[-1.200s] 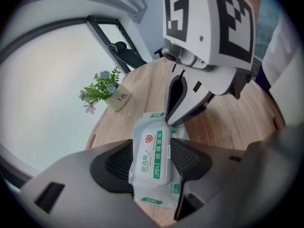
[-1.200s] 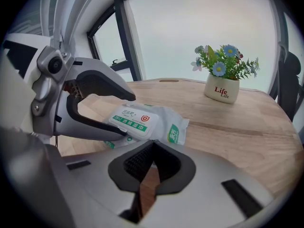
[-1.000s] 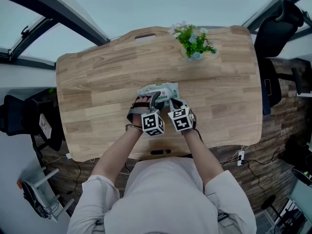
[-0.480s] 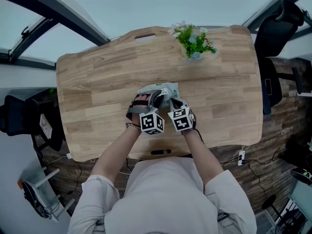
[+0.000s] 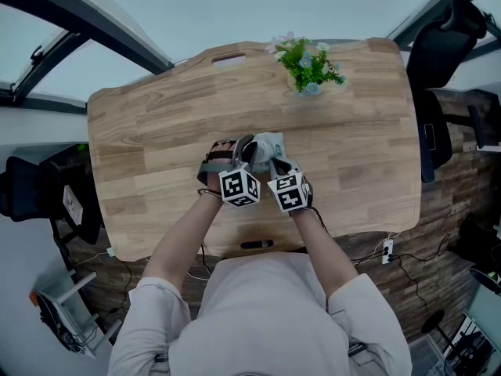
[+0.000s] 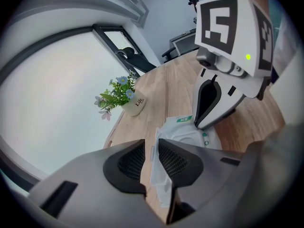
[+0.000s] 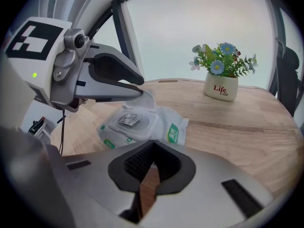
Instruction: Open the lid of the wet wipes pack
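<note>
**Head view.** Pale wooden worktop (image 5: 156, 131) with rounded corners and a slot (image 5: 228, 59) cut near its far edge.
- Flower pot (image 5: 308, 67), green sprigs with small blue and pink blooms, at upper centre near the far edge.
- Wet wipes pack (image 5: 268, 142), white with green print, at the middle of the worktop, partly covered by both tools.
- Left tongs (image 5: 247, 146) and right tongs (image 5: 275, 163) side by side over the pack, each with a marker cube behind it.
- Room: dark wood-pattern floor (image 5: 458, 202) at right. A black office chair (image 5: 446, 41) at upper right. A second black chair (image 5: 35, 190) at the left edge. A power strip (image 5: 386, 251) with cables on the floor at lower right. Dark window beams (image 5: 94, 22) across the upper left.

**Left gripper view.**
- The left tongs have just been closing and are clamped on the pack's thin white lid (image 6: 159, 175), which stands on edge between the ribbed pads.
- The pack lies just beyond them at lower centre.
- The right tongs come down from the upper right, tip at the pack's edge.
- The flower pot stands at centre left before a large bright window (image 6: 57, 108).

**Right gripper view.**
- The right tongs are together at the tips, nothing between them, bare wood showing below.
- The pack lies just ahead, centre left, with its lid lifted at the back in the left tongs' tip.
- The flower pot is at upper right, with the window behind it.
</note>
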Demonstrator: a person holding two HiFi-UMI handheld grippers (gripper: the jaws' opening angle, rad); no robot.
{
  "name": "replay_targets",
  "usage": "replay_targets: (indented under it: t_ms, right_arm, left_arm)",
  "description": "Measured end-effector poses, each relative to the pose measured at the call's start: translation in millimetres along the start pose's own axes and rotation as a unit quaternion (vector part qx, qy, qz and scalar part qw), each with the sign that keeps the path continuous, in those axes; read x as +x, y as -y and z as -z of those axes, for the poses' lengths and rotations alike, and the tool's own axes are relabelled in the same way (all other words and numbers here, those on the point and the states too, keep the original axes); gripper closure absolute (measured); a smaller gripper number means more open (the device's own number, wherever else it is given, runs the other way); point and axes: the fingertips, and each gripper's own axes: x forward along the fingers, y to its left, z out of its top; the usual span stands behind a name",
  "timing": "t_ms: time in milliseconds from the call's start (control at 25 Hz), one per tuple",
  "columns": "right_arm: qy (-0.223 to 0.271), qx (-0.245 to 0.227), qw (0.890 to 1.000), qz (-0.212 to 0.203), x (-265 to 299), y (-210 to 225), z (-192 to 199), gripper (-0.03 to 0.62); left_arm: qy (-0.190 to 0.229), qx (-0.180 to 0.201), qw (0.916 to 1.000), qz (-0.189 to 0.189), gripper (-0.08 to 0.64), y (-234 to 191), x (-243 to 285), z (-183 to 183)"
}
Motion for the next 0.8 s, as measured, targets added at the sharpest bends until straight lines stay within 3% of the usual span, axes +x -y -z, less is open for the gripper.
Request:
replay_targets:
  t_ms: [560,800]
  right_arm:
    - [0.008,0.001,1.000,-0.005,-1,1,1,0.583]
    - [0.009,0.002,1.000,-0.008,-2,0,0,0.583]
  left_arm:
    - [-0.017,0.006,0.9998,0.007,0.456,-15,26,9]
    - [-0.033,0.018,0.9992,0.010,0.487,-16,41,20]
